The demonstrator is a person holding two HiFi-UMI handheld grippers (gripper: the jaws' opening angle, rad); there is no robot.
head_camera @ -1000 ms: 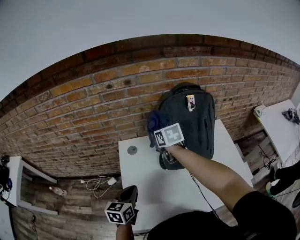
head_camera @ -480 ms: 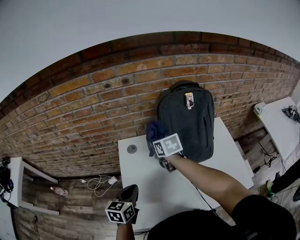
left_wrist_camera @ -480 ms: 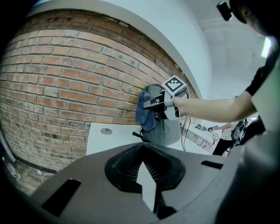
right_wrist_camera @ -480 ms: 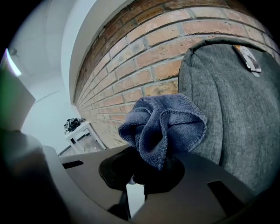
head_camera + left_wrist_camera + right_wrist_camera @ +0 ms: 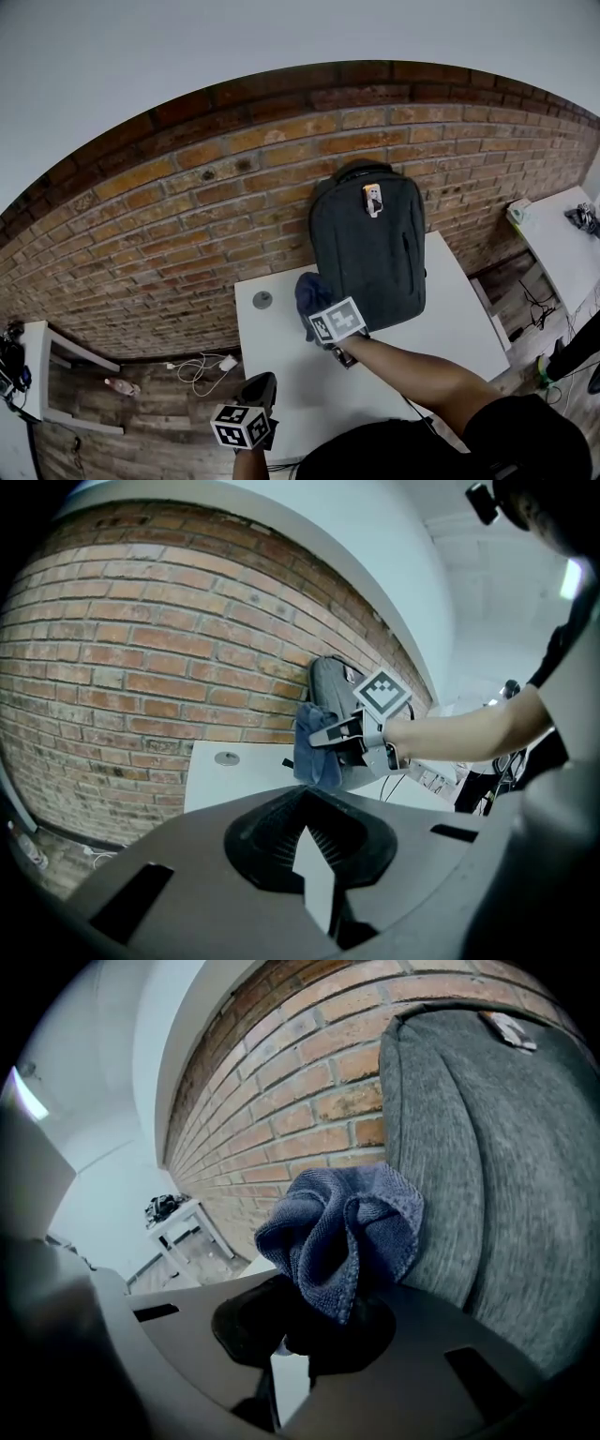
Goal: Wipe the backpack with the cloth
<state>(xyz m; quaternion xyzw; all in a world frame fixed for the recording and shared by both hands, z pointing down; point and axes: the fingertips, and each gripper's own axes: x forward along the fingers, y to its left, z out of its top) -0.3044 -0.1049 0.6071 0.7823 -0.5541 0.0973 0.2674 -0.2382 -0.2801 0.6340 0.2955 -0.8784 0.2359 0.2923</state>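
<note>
Down by the table's (image 5: 281,370) near edge, the left gripper (image 5: 259,386) hangs with its jaws seemingly together, nothing between them. Further in, the right gripper (image 5: 321,307) pinches the bunched blue cloth (image 5: 310,291) against the lower left flank of the upright backpack (image 5: 370,248) at the far edge. The right arm (image 5: 412,370) is stretched forward.

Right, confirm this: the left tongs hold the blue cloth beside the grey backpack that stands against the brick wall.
Wrong on the side: the right tongs hold the blue cloth beside the grey backpack that stands against the brick wall. The right gripper view shows the cloth pinched in them; the left tongs hold nothing.
</note>
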